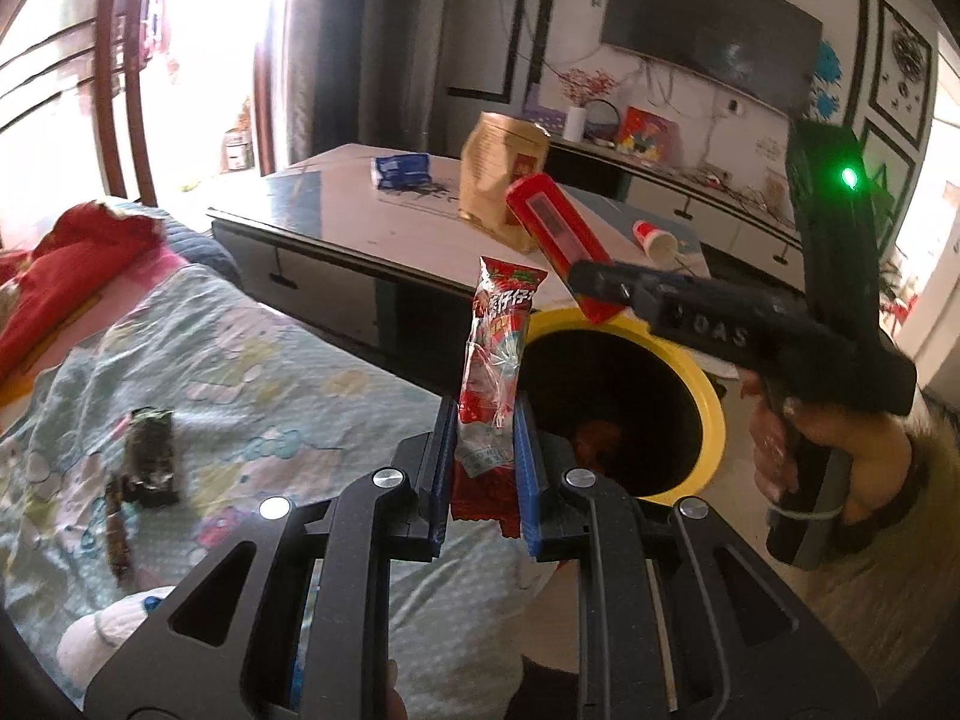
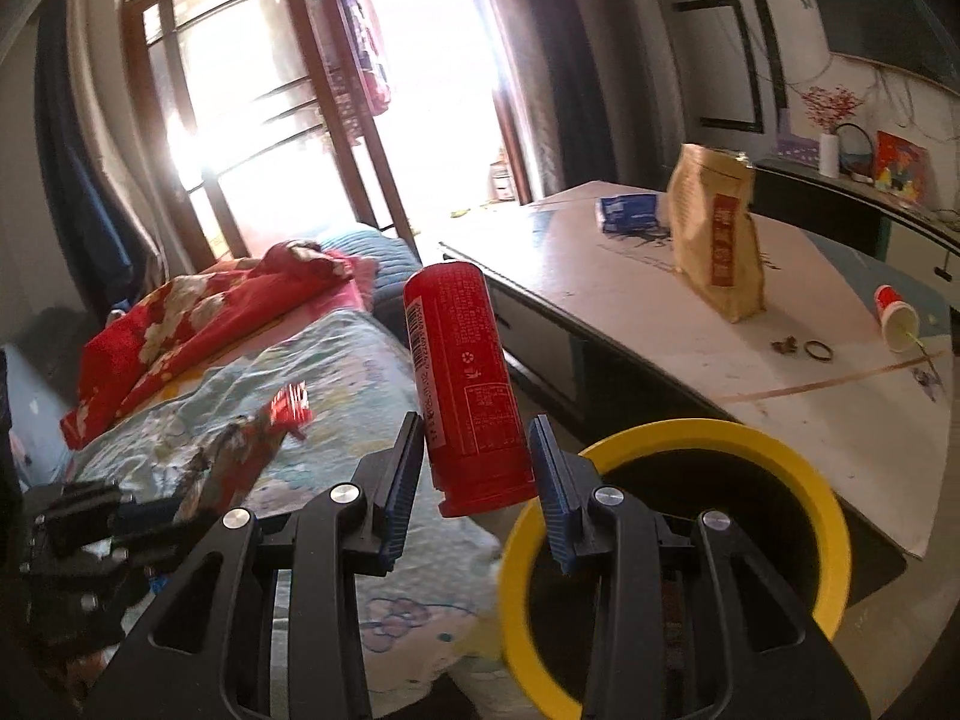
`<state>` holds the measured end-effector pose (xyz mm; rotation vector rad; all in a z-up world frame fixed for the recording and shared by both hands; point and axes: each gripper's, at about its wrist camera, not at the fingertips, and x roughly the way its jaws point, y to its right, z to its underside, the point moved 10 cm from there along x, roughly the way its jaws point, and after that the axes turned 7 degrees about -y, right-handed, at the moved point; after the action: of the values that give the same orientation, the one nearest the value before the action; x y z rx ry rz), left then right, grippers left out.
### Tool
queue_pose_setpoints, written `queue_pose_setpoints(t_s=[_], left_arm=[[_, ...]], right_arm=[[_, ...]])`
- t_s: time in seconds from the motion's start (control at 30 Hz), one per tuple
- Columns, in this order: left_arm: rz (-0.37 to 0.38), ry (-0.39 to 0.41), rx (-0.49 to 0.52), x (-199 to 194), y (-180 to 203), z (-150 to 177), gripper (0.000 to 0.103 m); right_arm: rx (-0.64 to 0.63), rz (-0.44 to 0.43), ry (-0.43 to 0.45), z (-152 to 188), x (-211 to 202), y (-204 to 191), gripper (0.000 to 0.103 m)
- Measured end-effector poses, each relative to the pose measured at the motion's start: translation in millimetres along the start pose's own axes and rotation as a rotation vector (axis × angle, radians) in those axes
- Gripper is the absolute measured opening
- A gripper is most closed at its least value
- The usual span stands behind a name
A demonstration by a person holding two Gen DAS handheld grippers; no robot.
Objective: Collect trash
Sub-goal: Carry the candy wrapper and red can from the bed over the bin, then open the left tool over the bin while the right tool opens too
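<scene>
Red can [image 2: 471,384]: held in the right gripper [image 2: 477,480], tilted, just left of the yellow-rimmed bin [image 2: 678,438] and not yet over its mouth. In the right wrist view the jaws stand narrow about the can's lower end; contact on the right pad looks slight.

Red snack wrapper [image 1: 495,360]: pinched upright in the left gripper [image 1: 483,456], jaws close on its lower part, at the bin's near-left edge [image 1: 711,414].

Remaining: a dark wrapper [image 1: 150,456] on the bed [image 1: 270,372]; a brown paper bag [image 1: 501,180], blue packet [image 1: 399,171] and tipped paper cup [image 1: 657,243] on the worktop [image 1: 360,210].

Risks, as judged: the can may slip from a loose hold and fall onto the bed or floor. Released early, either item could strike the rim and bounce out. The limp wrapper could cling to a pad. Both grippers converge on one opening and may collide.
</scene>
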<state>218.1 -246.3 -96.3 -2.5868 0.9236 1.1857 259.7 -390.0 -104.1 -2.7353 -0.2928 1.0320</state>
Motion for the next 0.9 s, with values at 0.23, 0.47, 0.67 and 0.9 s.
queue_pose_setpoints(t_s=[0.23,0.47,0.67,0.9], left_arm=[[0.018,-0.023,0.059,16,26,4,0.013],[0.035,-0.042,0.115,30,53,7,0.013],[0.053,-0.062,0.159,46,73,11,0.013],[0.079,-0.095,0.185,67,88,13,0.013]], right_arm=[[0.065,0.033,-0.013,5,-1,34,0.035],[0.097,0.08,-0.023,14,-2,56,0.035],[0.137,0.107,-0.044,21,-2,76,0.035],[0.204,0.134,-0.075,33,2,106,0.035]])
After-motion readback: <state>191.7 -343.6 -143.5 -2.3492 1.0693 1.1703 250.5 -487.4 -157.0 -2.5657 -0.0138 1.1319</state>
